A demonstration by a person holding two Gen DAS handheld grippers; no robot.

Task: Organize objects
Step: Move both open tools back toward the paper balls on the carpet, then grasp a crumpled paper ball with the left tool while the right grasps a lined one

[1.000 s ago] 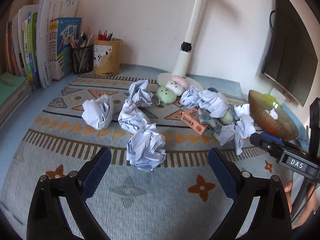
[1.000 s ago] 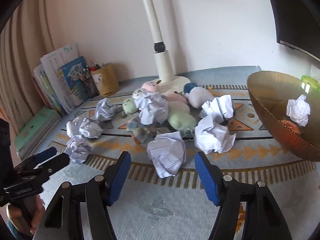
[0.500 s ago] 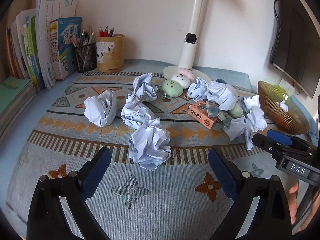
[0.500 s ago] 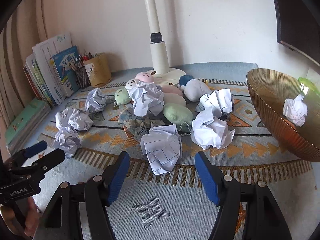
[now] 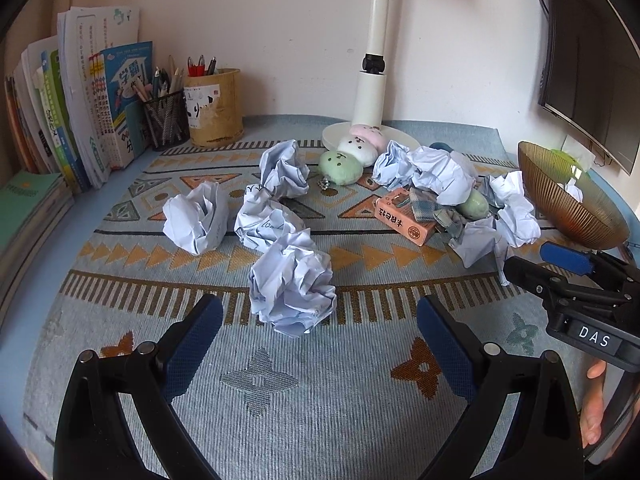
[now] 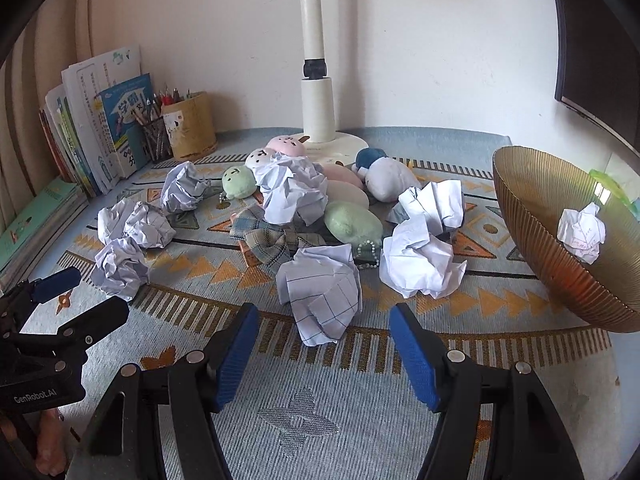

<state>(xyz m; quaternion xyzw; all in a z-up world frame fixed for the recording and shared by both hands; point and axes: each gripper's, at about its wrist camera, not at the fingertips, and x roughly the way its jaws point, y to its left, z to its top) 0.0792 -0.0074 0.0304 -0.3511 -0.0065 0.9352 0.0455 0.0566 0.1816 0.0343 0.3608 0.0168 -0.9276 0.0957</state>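
A crumpled paper ball (image 5: 292, 284) lies on the patterned mat just beyond my left gripper (image 5: 318, 320), which stands open and empty behind it. In the right wrist view, a grid-lined paper ball (image 6: 320, 288) sits just ahead of my right gripper (image 6: 324, 344), also open with nothing between its blue pads. Several more paper balls (image 5: 196, 220) are scattered across the mat. A ribbed amber bowl (image 6: 532, 232) at the right holds one paper ball (image 6: 582, 232). Each gripper shows at the edge of the other's view.
Plush toys (image 6: 352, 224), a checked cloth (image 6: 268, 240) and an orange box (image 5: 404, 220) are piled near the white lamp base (image 5: 360, 136). Pen holders (image 5: 212, 108) and upright books (image 5: 100, 108) line the back left. A dark monitor (image 5: 592, 60) hangs at the right.
Both wrist views have rolled toward level, so the mat looks less tilted. The paper balls and other objects have stayed put, and both grippers keep the same opening.
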